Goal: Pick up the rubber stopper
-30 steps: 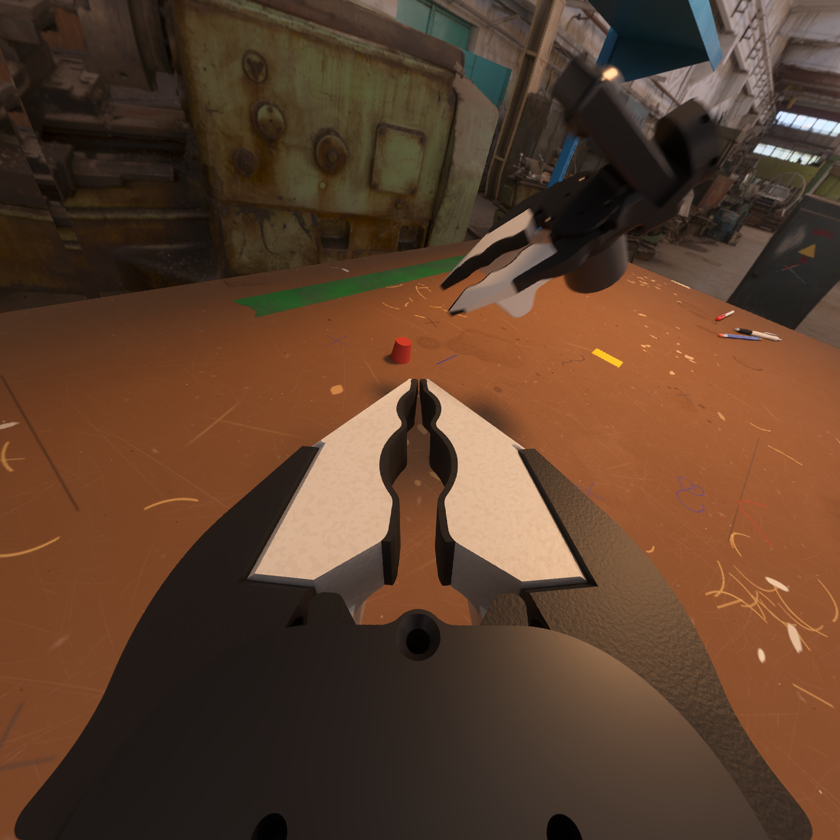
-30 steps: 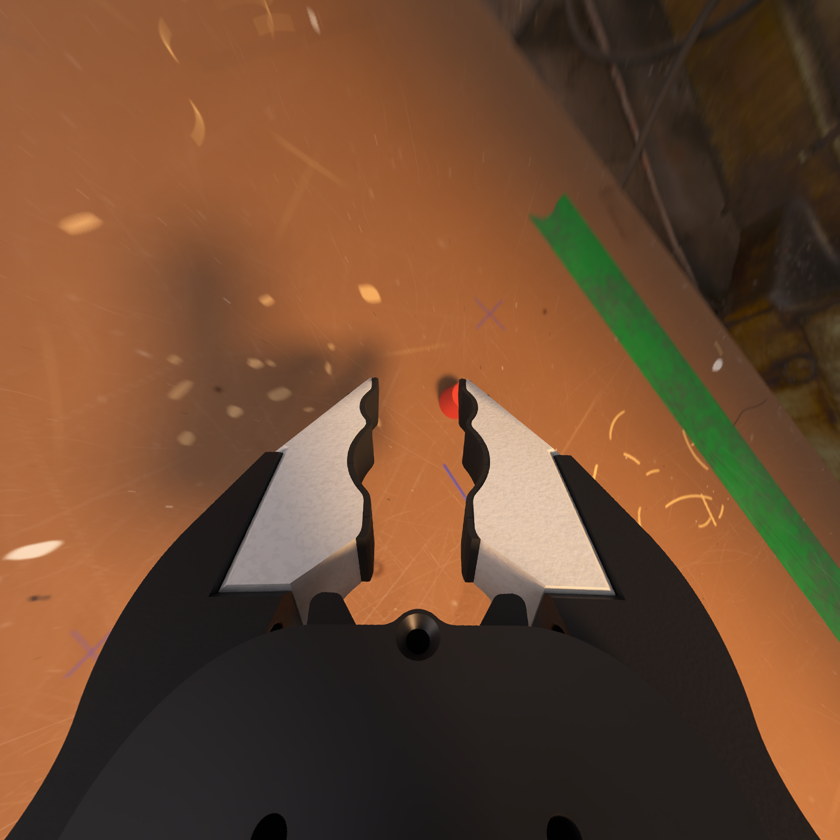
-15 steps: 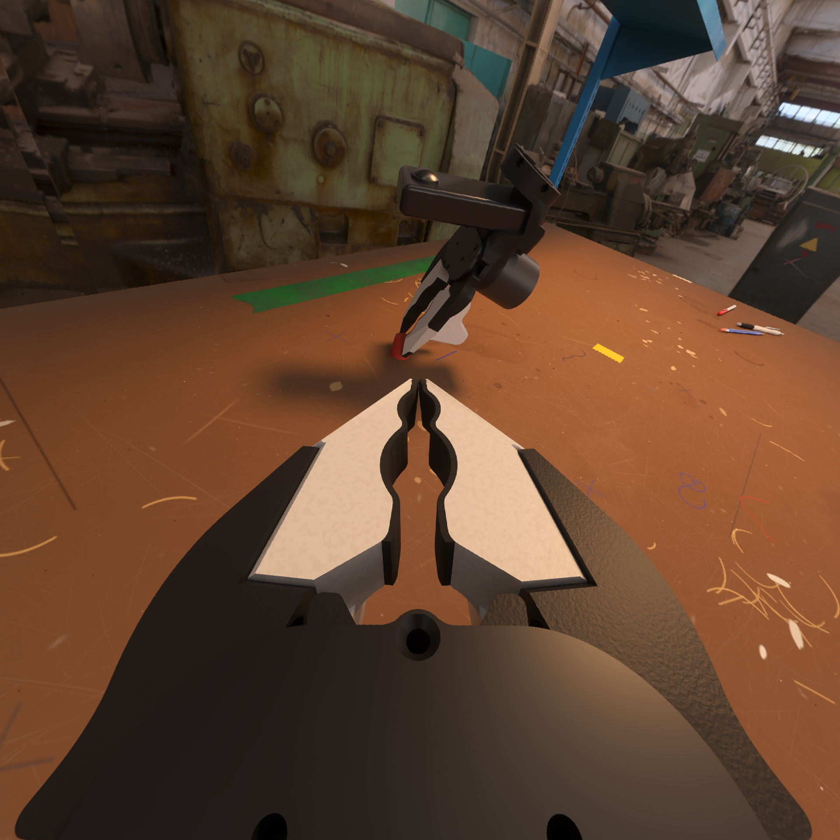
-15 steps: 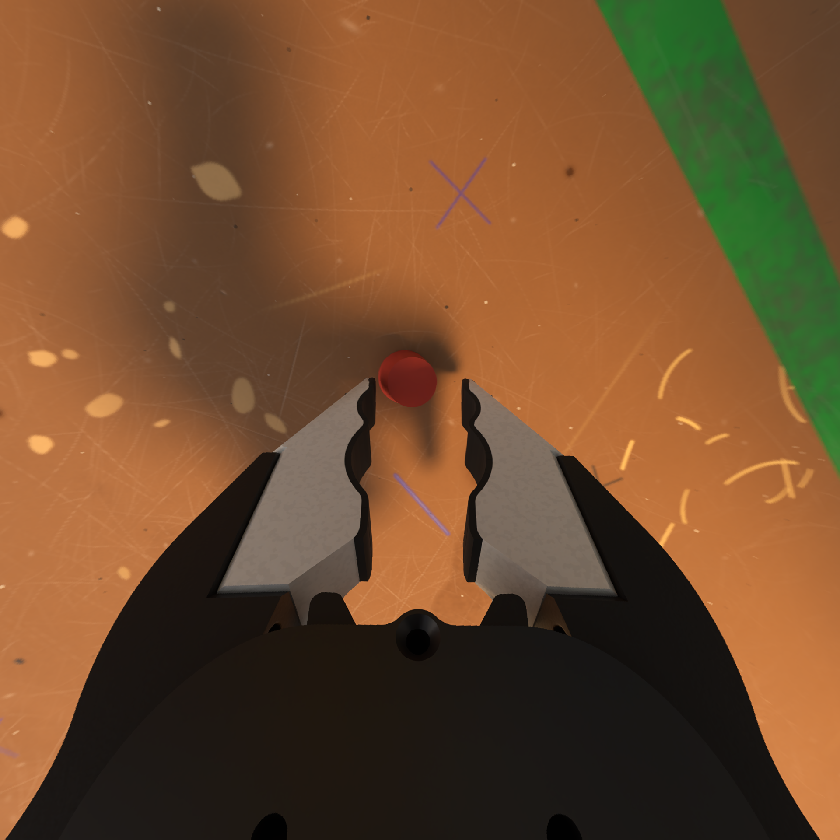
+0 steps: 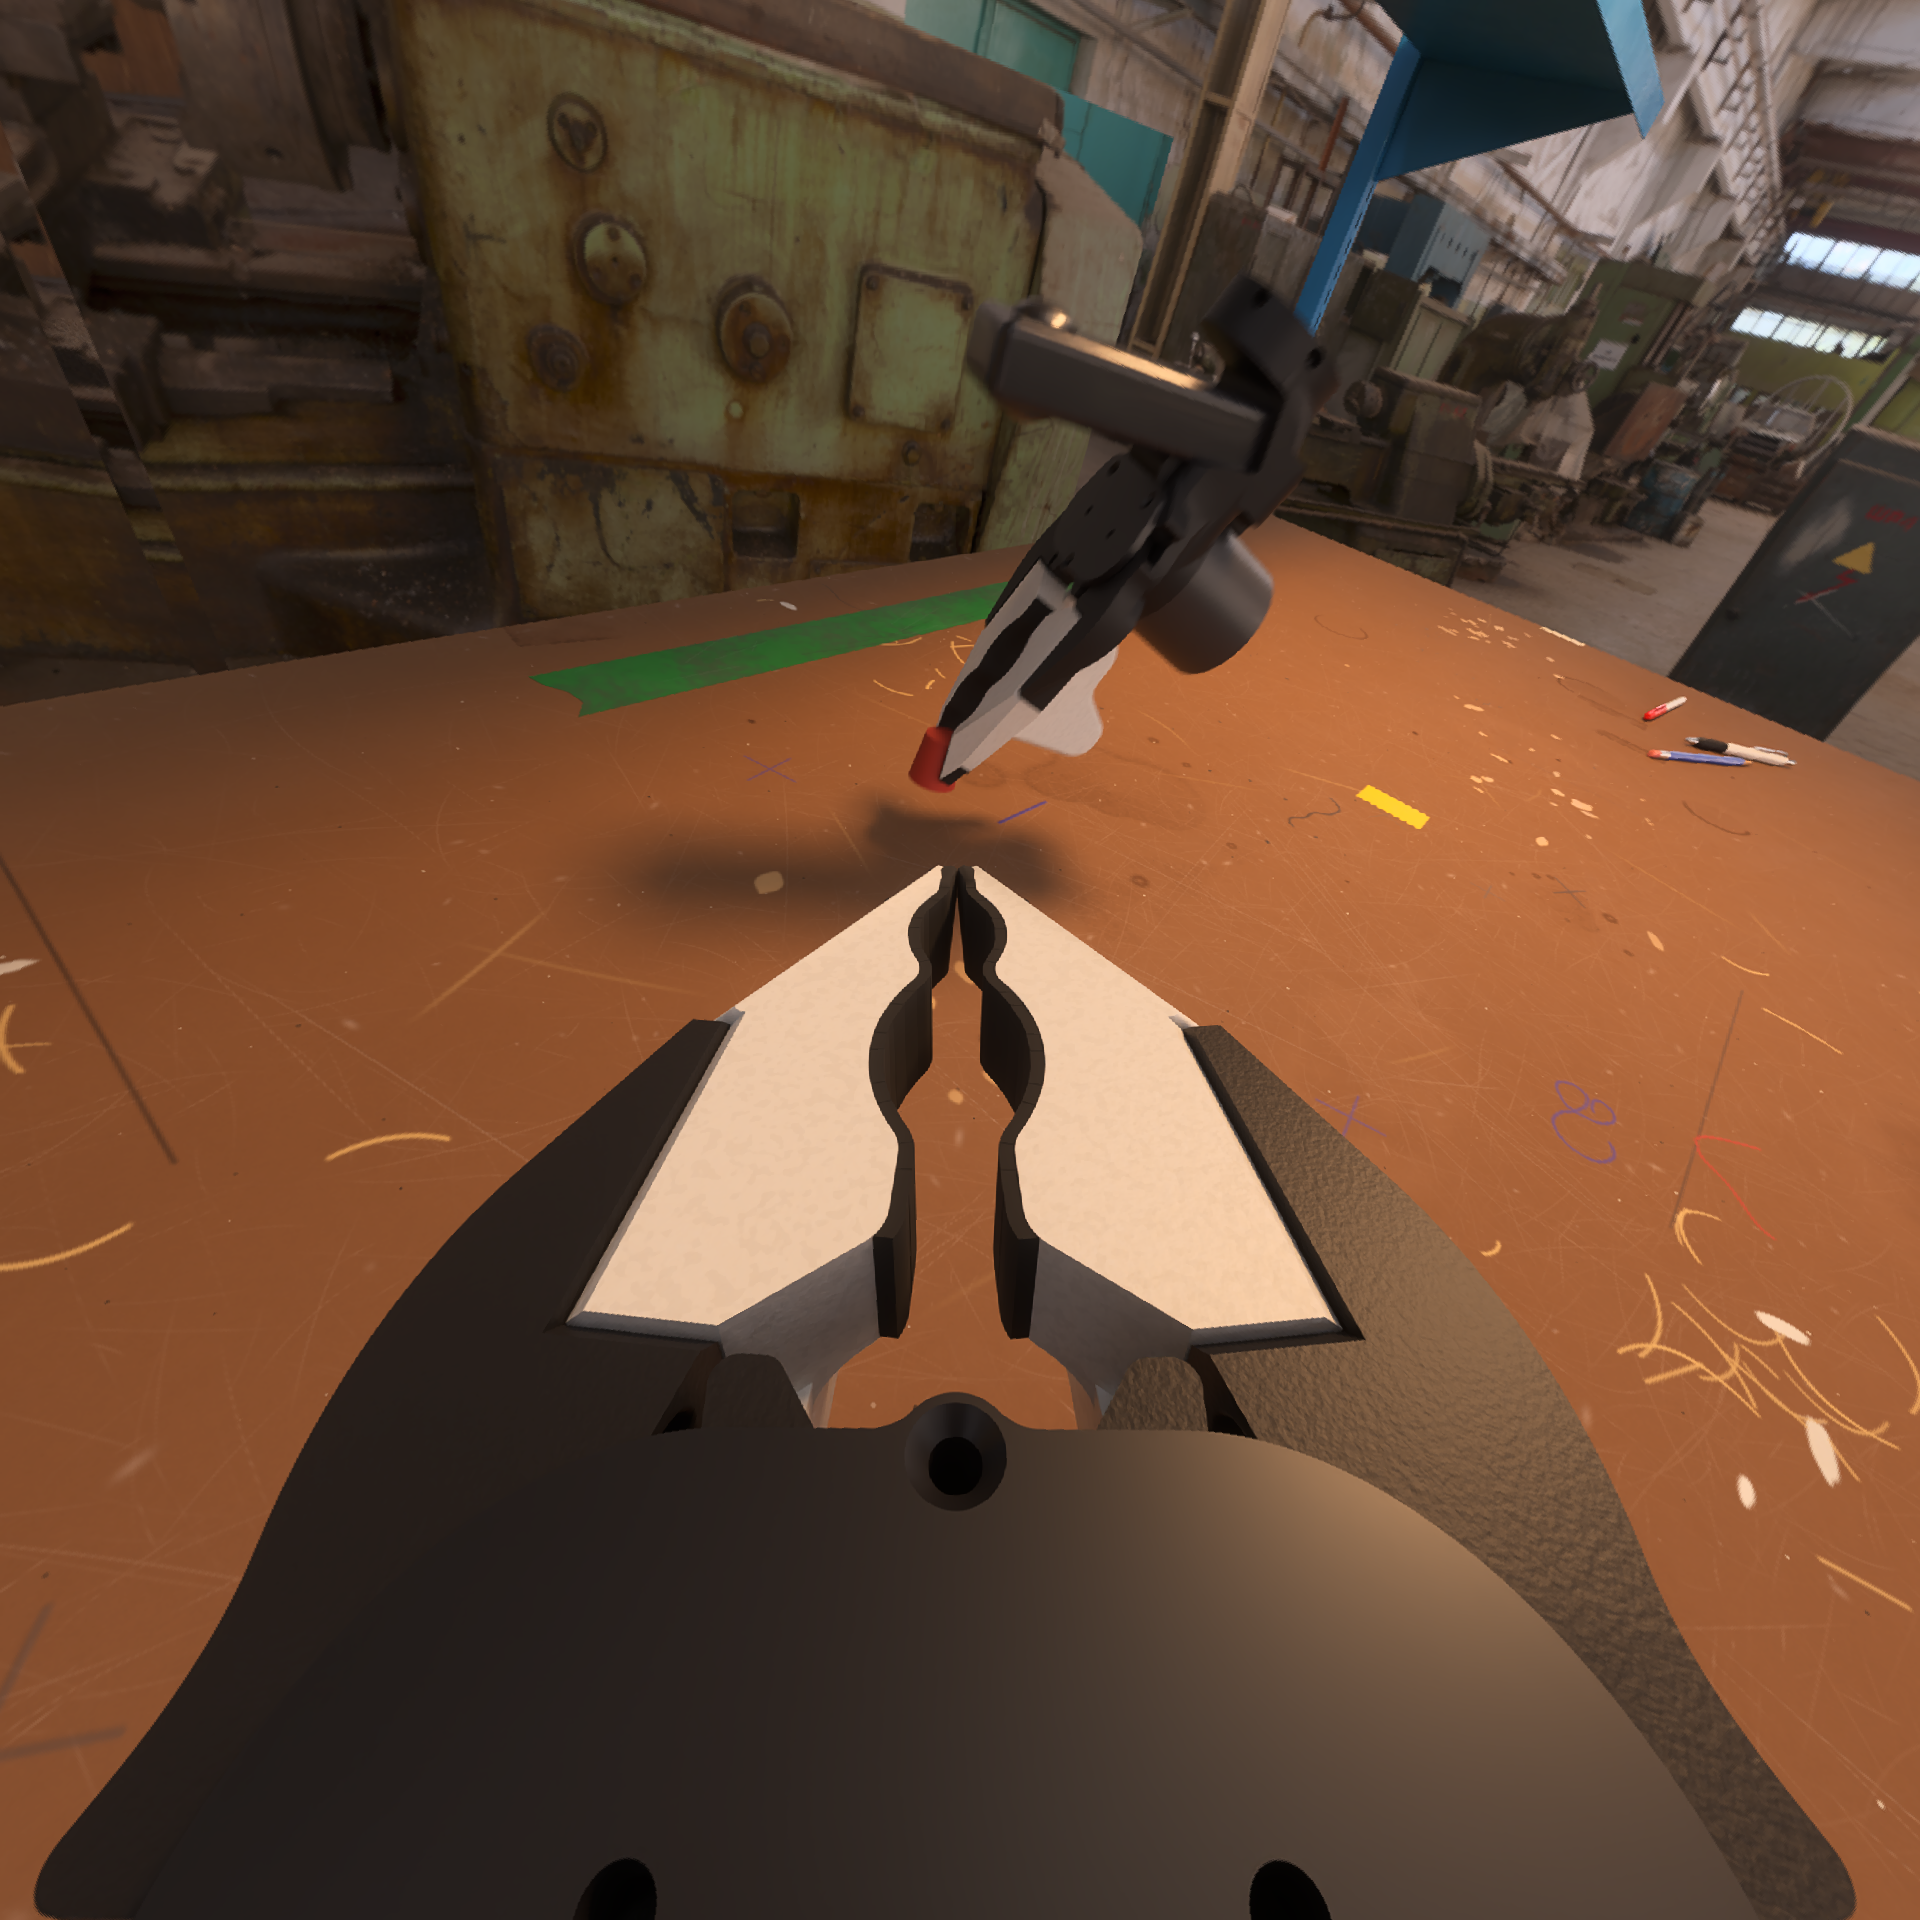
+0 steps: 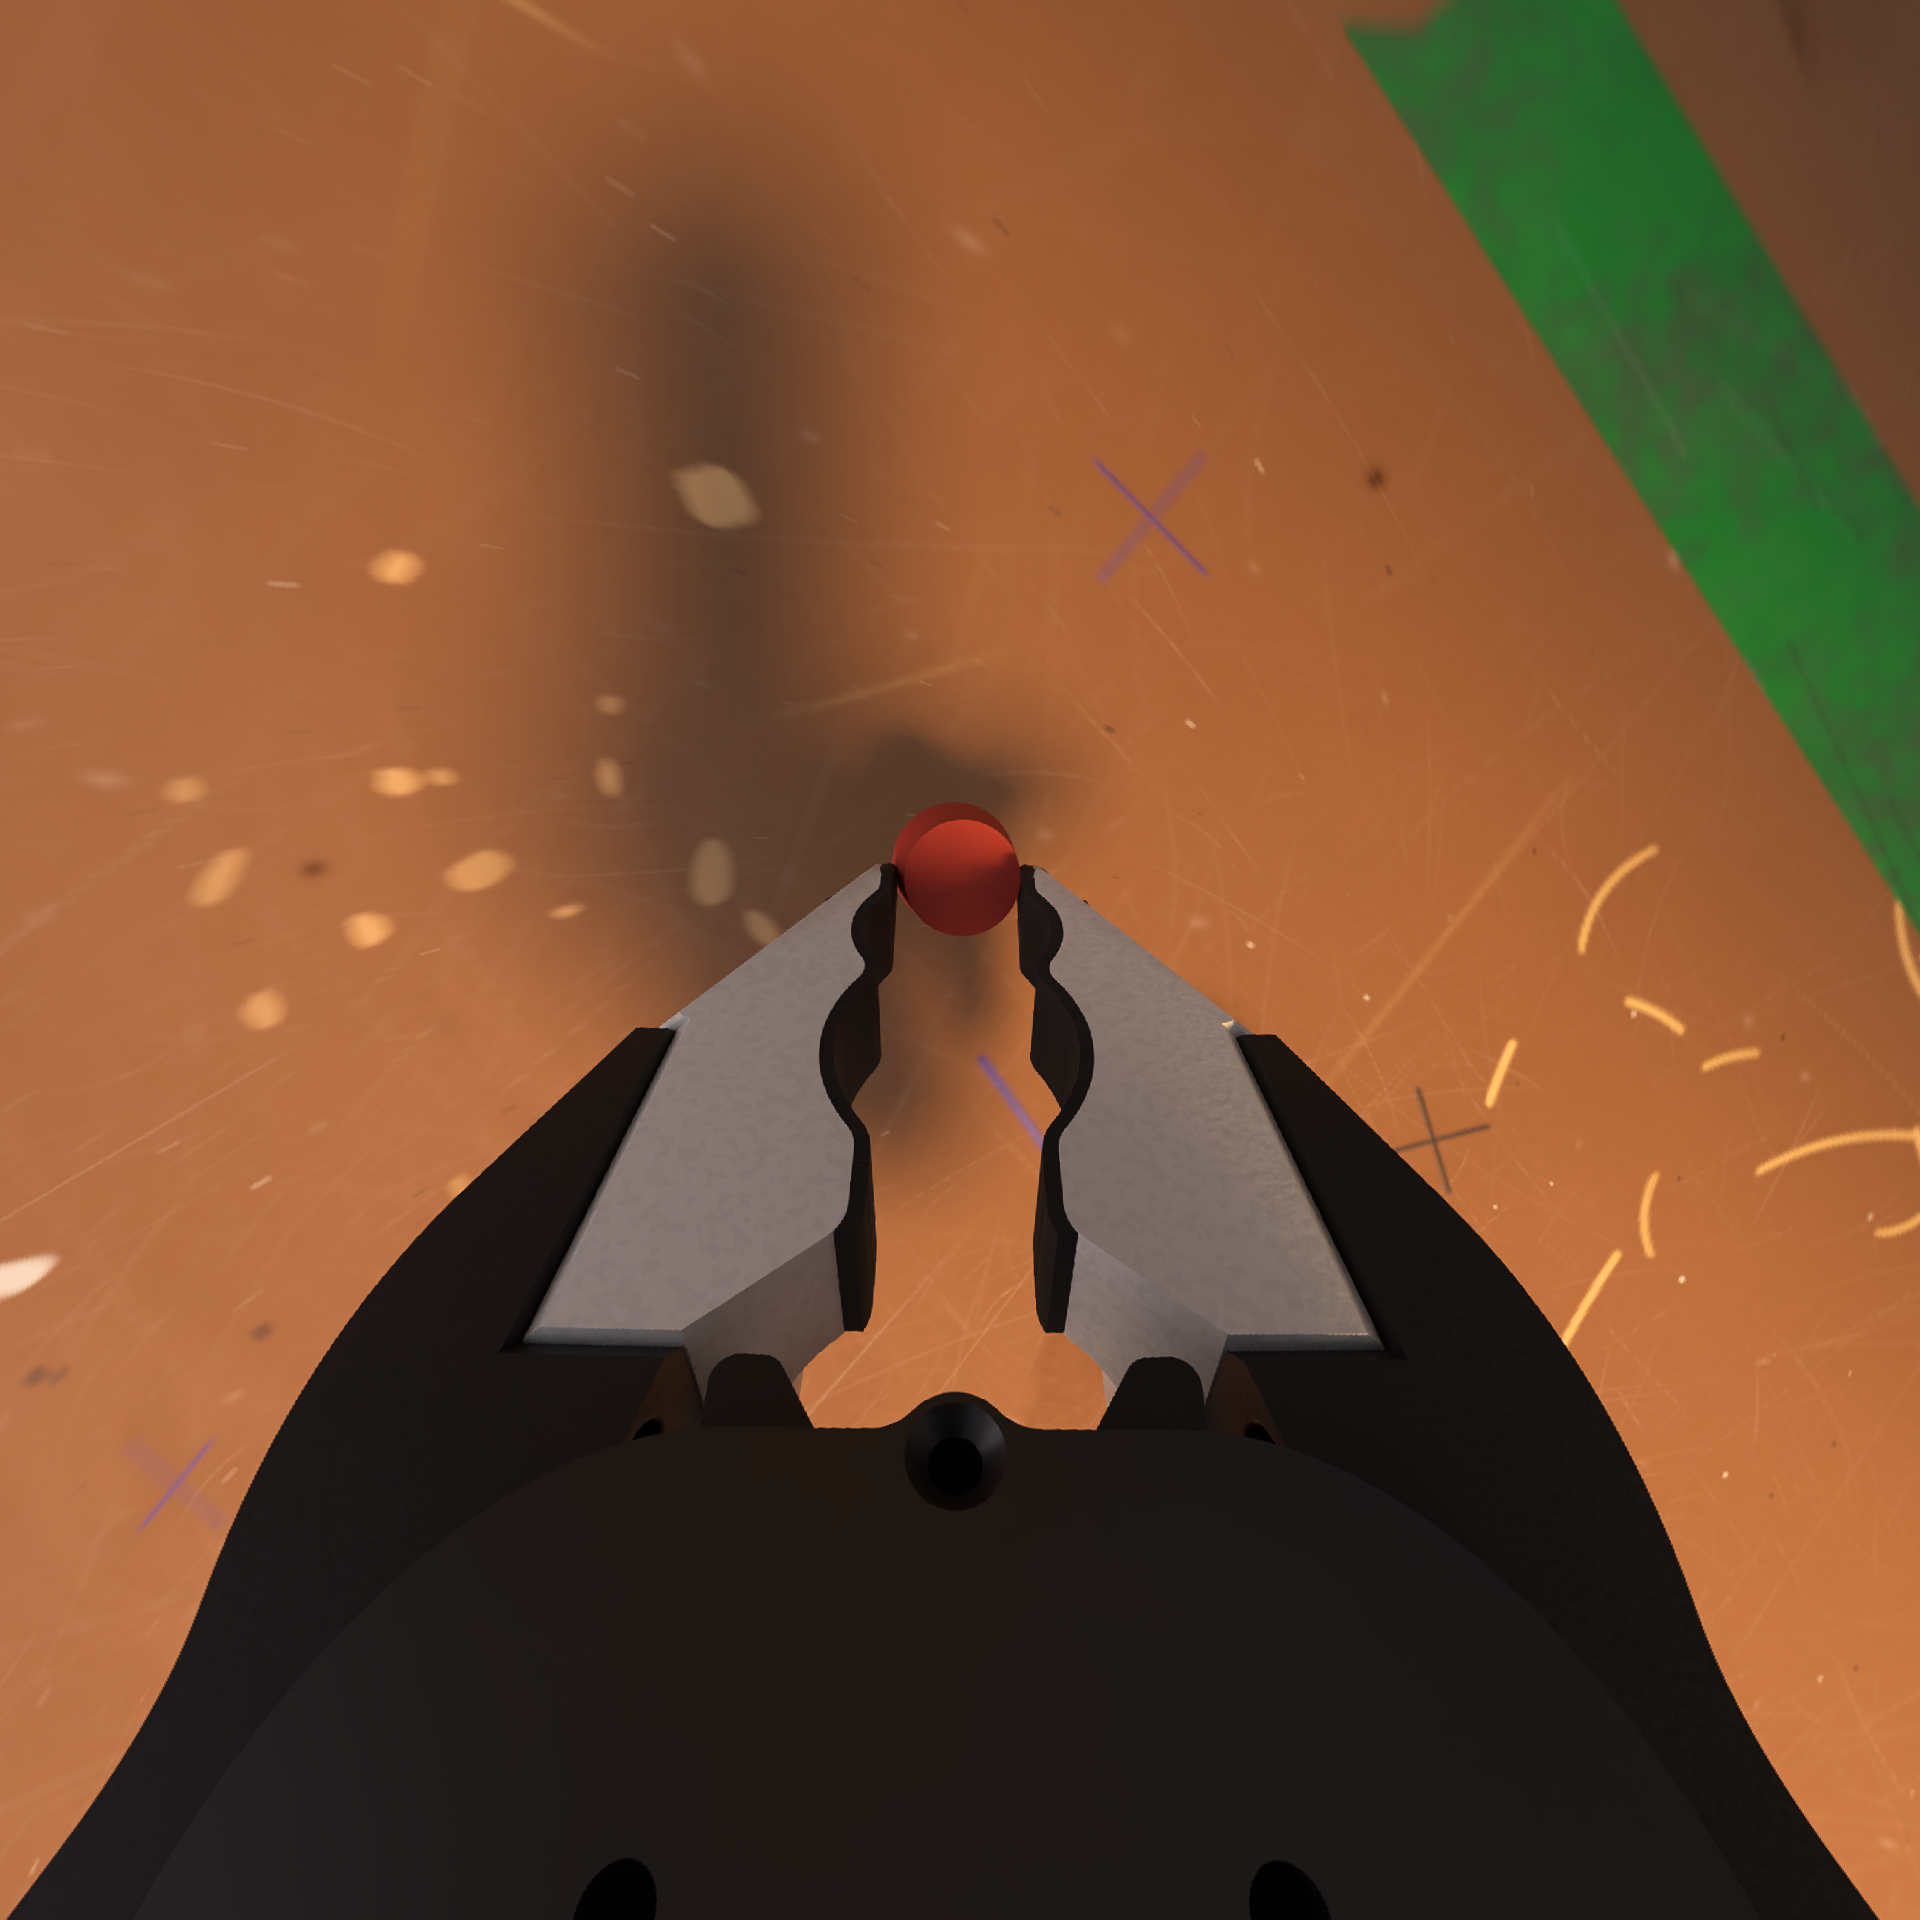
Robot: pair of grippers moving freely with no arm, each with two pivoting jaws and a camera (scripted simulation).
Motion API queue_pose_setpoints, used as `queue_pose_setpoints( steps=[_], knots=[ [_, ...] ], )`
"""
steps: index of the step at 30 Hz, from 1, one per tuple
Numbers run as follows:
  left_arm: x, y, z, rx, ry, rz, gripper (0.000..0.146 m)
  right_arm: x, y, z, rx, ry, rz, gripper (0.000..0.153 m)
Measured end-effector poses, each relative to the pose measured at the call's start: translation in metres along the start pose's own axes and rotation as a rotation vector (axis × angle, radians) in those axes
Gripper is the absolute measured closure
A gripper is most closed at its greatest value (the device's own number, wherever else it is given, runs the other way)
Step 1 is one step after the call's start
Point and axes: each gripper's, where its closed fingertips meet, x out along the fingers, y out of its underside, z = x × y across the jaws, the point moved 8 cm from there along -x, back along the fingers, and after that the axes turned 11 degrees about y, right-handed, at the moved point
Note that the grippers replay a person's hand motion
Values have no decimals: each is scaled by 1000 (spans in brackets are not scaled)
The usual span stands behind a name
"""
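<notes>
The red rubber stopper (image 6: 957,871) is pinched between the tips of my right gripper (image 6: 957,873), which is shut on it and points down at the table. In the left wrist view the right gripper (image 5: 951,764) hangs tilted over the brown table and holds the stopper (image 5: 930,758) a little above the surface, with its shadow beneath. My left gripper (image 5: 956,873) is shut and empty. It hovers low over the table, just short of the stopper.
The worn brown table (image 5: 312,935) bears a green tape strip (image 5: 769,649) at its far edge, a yellow tape piece (image 5: 1392,806) and several pens (image 5: 1714,748) at the far right. A rusty green machine (image 5: 727,291) stands behind the table.
My right gripper came down onto the stopper, closed on it and lifted it slightly off the table. My left gripper has not moved.
</notes>
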Motion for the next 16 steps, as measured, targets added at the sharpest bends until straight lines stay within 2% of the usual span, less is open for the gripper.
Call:
queue_pose_setpoints(
  steps=[5, 9, 13, 16],
  knots=[
    [1, 0, 0, -6, 1, -10, 146, -76, -16, 34, -139, -251, -191, 130],
    [2, -1, -1, -9, 4, -26, 146, -141, -27, 94, -383, -446, -364, 130],
    [5, -3, -4, -2, 9, -27, 146, -156, -31, 156, -602, -494, -353, 130],
    [6, -5, -6, 0, 18, -38, 146, -145, -37, 178, -634, -441, -319, 130]
  ],
)
